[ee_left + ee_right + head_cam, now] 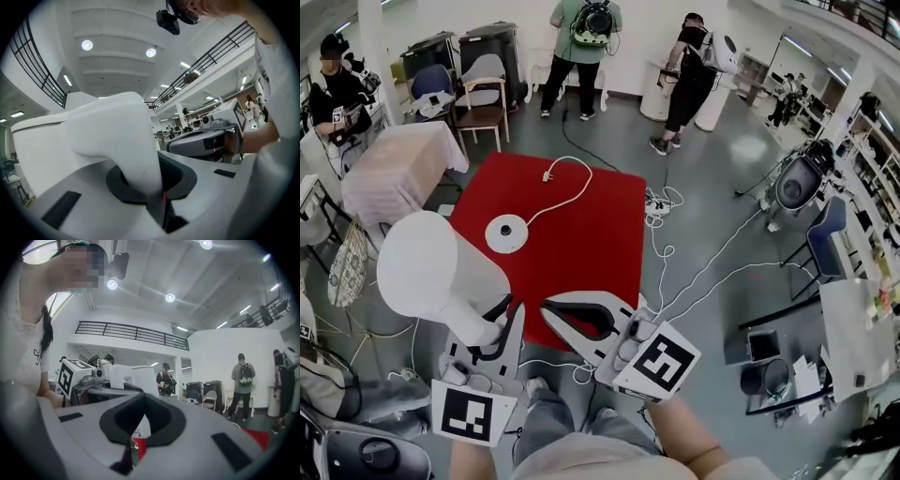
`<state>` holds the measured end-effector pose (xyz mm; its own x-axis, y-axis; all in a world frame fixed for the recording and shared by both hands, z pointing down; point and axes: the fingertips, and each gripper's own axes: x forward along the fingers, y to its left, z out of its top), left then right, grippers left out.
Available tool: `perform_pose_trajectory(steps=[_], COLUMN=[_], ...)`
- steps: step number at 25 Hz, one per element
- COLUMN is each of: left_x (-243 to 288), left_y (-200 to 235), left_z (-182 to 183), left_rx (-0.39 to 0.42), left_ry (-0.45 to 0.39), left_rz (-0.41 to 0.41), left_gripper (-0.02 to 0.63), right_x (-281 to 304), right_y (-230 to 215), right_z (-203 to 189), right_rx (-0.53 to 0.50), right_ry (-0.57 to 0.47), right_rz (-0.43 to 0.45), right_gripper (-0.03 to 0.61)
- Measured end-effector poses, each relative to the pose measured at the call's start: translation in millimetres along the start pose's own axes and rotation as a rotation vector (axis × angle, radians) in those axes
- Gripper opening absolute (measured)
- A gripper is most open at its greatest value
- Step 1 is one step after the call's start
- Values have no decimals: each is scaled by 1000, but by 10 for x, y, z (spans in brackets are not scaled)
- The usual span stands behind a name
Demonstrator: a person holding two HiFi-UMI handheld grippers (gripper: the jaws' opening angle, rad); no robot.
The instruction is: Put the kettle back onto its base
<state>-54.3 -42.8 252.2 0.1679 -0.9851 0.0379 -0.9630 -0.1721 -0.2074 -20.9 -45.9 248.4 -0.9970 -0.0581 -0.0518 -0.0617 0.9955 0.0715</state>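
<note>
L gripper (502, 319) pinches kettle (431, 267) by handle so you hold it clear of floor, beside base (506, 233) on red mat (591, 244), not seated. R gripper (551, 314) fingers pressed together, empty, likely spare.

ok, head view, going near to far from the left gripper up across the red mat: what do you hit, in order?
left gripper → kettle → base → plug → person with backpack

Bare red mat (591, 246) round base (506, 233) — perhaps only its cord (581, 194).
</note>
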Motion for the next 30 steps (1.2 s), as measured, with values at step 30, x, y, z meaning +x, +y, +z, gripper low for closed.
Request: perform_pose_trajectory(steps=[30], left_x=[1068], left_y=[1265], left_z=[-1047], left_rx=[16], left_ry=[33], left_rz=[-309], left_gripper=[43], right_x=[1378], right_y=[-957], right_z=[-687], right_rx=[45], right_ry=[79], right_rz=[-217], right_gripper=[8])
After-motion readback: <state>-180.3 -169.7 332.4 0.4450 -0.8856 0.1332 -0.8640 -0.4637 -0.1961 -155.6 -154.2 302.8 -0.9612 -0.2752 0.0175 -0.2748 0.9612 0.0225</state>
